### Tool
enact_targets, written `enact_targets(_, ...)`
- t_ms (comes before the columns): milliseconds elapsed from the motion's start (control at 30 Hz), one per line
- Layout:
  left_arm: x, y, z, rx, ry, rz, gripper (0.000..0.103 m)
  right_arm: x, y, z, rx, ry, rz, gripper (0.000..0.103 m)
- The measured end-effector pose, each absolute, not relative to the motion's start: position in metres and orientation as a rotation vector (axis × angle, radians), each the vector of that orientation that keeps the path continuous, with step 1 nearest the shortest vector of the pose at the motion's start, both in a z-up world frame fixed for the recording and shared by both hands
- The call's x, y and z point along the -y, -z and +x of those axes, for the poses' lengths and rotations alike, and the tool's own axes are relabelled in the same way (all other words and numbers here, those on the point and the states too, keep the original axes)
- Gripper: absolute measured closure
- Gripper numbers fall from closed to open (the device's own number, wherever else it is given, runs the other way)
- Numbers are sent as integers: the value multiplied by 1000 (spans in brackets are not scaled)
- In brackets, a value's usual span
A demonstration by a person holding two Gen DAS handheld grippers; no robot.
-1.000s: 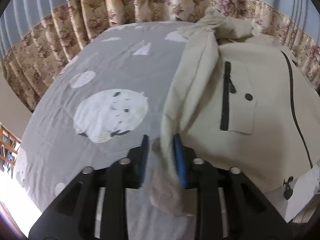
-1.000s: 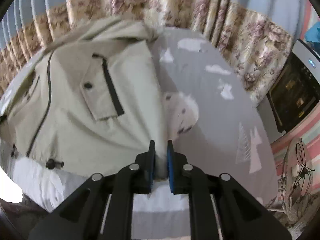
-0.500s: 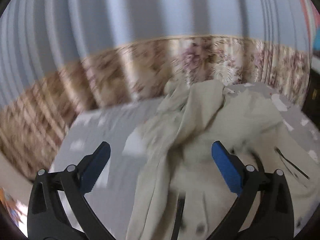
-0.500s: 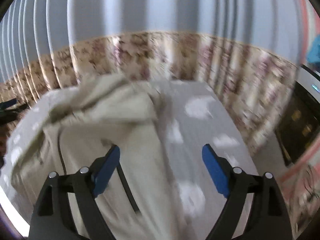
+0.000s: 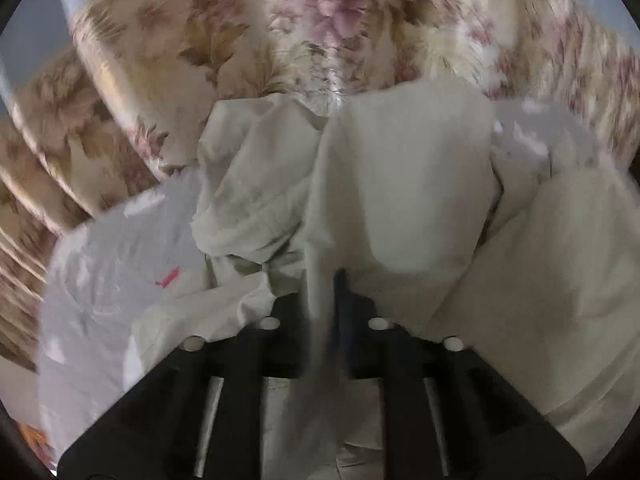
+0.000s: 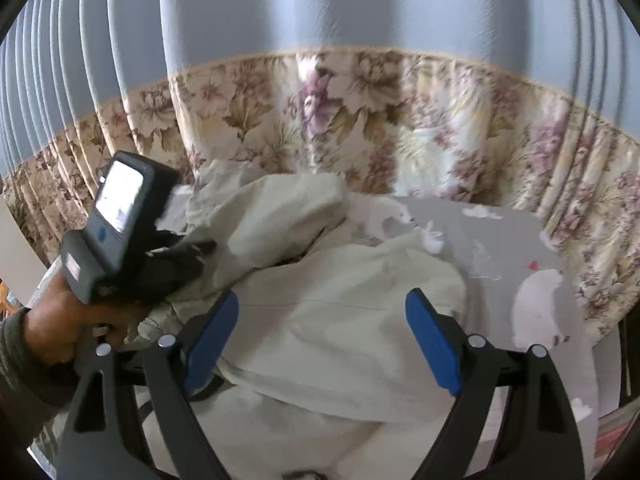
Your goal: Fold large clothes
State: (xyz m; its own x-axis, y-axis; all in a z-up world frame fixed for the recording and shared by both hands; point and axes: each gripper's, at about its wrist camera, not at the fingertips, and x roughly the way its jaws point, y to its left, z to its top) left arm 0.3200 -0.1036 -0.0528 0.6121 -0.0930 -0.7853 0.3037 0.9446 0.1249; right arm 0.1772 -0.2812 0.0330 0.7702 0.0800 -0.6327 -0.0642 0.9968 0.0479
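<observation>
Jacket (image 6: pixel 344 320), cream, bunched at far end of bed (image 6: pixel 500 240), mid-frame under floral curtain (image 6: pixel 360 112). Left hand-held gripper (image 5: pixel 322 300) pinched on jacket fold, likely for lifting. Right hand-held gripper (image 6: pixel 320 344) wide, empty, poised over cloth for second grasp.

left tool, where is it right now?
In the right wrist view the left tool sits at the left edge, held by a hand, clamped on the beige jacket near the floral curtain.
</observation>
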Motion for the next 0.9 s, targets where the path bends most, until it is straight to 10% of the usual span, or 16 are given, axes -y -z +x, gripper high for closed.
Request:
enact_targets(367,-123,7,251,-652,-317,-74,99,288,-20,205,-717,14,13,17)
enact_targets(500,-185,40,230,-741,-449,-149,36,298,-26,226,-717,29,4,17)
enact_targets(600,-189,22,207,-631,-513,-114,15,302,-27,251,-740,21,-30,17)
enact_targets(900,-68,-34,303,-592,-137,104,3,321,-2,354,-973,-70,15,17)
